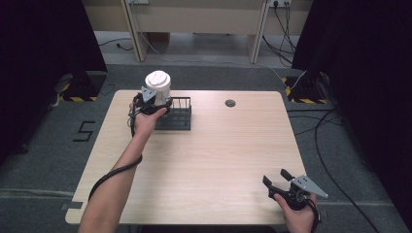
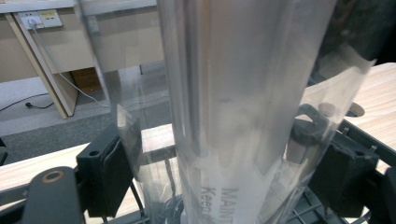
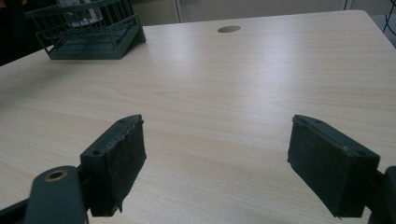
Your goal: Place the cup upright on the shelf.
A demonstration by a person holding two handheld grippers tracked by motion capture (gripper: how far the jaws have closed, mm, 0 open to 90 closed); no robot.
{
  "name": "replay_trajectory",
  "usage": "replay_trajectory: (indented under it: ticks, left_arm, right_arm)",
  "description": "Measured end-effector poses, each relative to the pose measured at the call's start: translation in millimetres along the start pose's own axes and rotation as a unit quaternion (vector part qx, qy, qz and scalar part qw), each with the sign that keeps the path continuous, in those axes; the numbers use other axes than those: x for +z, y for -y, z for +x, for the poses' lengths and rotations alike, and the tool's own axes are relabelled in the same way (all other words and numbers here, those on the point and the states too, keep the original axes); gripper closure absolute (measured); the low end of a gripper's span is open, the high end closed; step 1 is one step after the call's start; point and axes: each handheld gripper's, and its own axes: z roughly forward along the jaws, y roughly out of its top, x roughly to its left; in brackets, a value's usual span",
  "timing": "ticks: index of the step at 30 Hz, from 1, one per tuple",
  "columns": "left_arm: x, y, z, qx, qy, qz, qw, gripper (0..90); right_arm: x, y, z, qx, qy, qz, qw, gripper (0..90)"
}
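I am watching the left gripper [image 1: 154,101]: jaws clamping a wrapped cup stack [image 2: 243,107] above the wire rack [image 1: 177,116]; slick film risks slipping. Right gripper [image 3: 233,163] is idling, jaws released.

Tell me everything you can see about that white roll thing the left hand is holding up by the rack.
The white roll is an upright cylinder wrapped in clear, crinkled plastic film, with dark printed lettering low on the wrap that is cut off. Its flat round top faces up. The left gripper clamps it from both sides, black pads pressing the film. It stands over the left end of the dark wire rack at the table's far left; whether its base rests in the rack is hidden.
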Motion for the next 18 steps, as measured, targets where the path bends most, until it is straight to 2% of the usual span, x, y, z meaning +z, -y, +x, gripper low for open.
replay_trajectory:
  ticks: [9, 18]
  left_arm:
    - [1.5, 8.3, -0.1, -0.006, 0.001, 0.015, 0.9999, 17.5]
    - [-0.8, 13.3, 0.5, -0.013, 0.000, 0.014, 0.9998, 17.2]
  right_arm:
    - [0.2, 0.0, 0.2, -0.001, 0.000, 0.000, 1.0000, 19.5]
    - [0.3, 0.0, 0.3, -0.004, 0.000, 0.000, 1.0000, 19.4]
